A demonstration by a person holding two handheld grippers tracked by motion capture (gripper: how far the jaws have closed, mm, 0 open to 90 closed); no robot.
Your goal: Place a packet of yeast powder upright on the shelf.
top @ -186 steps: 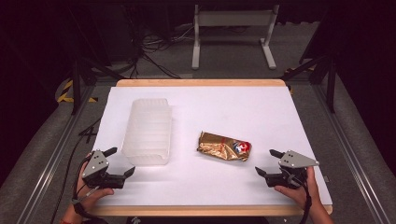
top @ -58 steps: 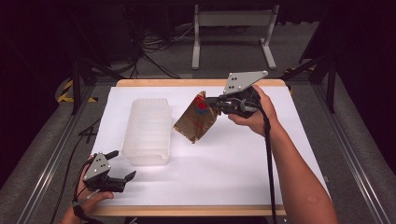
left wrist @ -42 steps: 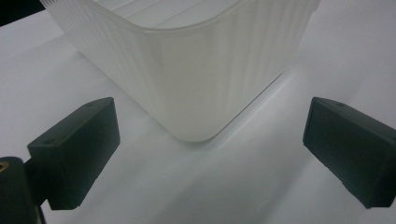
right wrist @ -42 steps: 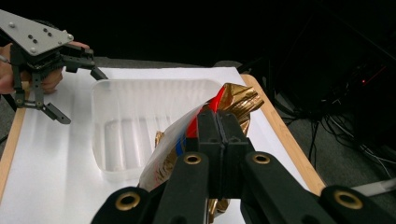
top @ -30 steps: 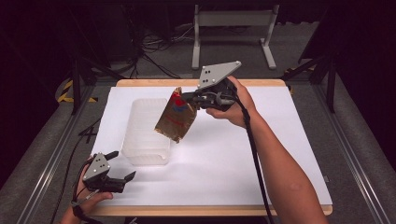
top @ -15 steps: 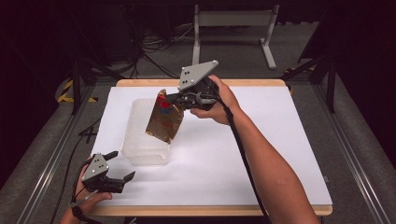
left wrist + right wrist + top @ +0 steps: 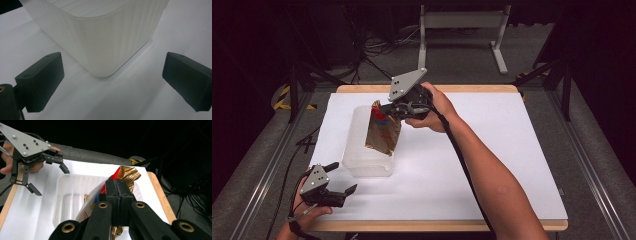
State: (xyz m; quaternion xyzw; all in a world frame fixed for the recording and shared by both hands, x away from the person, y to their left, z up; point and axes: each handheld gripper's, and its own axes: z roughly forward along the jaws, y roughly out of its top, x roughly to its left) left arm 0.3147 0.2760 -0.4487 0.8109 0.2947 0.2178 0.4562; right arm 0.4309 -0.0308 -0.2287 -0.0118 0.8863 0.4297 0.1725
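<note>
A crinkled gold snack bag (image 7: pixel 383 131) with a red and blue patch hangs from my right gripper (image 7: pixel 384 111), which is shut on the bag's top edge. The bag dangles over the right side of a clear ribbed plastic bin (image 7: pixel 362 160) on the white table. In the right gripper view the jaws (image 7: pixel 118 187) pinch the bag (image 7: pixel 127 176) above the bin (image 7: pixel 67 192). My left gripper (image 7: pixel 346 176) rests open on the table by the bin's near corner. Its fingers (image 7: pixel 42 80) stand wide on either side of that corner (image 7: pixel 100 45) without touching it.
A white sheet (image 7: pixel 492 150) covers the wooden-edged table, with bare room to the right of the bin. A metal stand (image 7: pixel 462 20) and cables lie on the dark floor beyond the far edge. The right forearm crosses the table diagonally.
My right gripper has carried the gold bag leftward from mid-table to over the bin and slightly lower. The left gripper has stayed where it was, open.
</note>
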